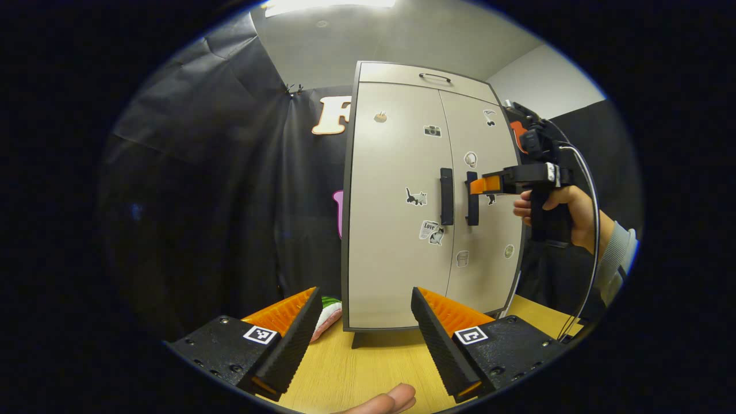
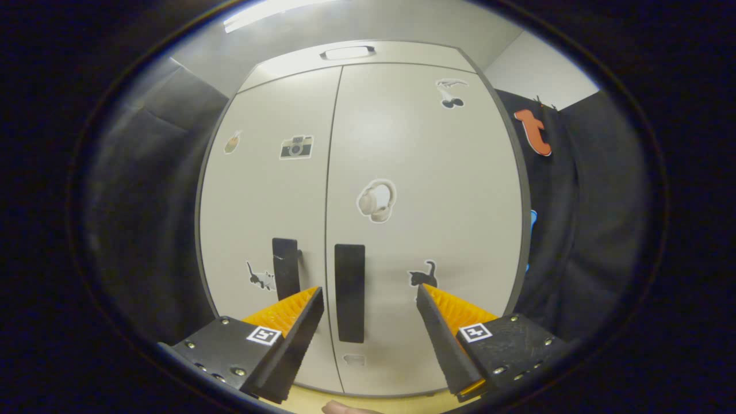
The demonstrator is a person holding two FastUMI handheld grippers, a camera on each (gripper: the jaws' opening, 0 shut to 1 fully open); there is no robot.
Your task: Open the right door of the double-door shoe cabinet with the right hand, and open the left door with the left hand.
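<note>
The pale double-door shoe cabinet (image 1: 397,276) stands on the table with both doors shut. Two dark vertical handles sit by the middle seam: the left door's handle (image 1: 447,196) and the right door's handle (image 1: 472,198). My left gripper (image 1: 365,293) is open and empty, well back from the cabinet, low near the table. A hand holds my right gripper (image 1: 478,185) with its tips level with the right handle. In the right gripper view, my right gripper (image 2: 370,290) is open; the right handle (image 2: 349,293) stands between its fingers, and I cannot tell whether they touch it. The left handle (image 2: 286,269) lies just outside.
The cabinet rests on a light wooden table (image 1: 374,368). A pink, white and green soft thing (image 1: 328,315) lies at the cabinet's left foot. A top flap with a small handle (image 1: 435,76) runs above the doors. Black cloth hangs behind and on both sides.
</note>
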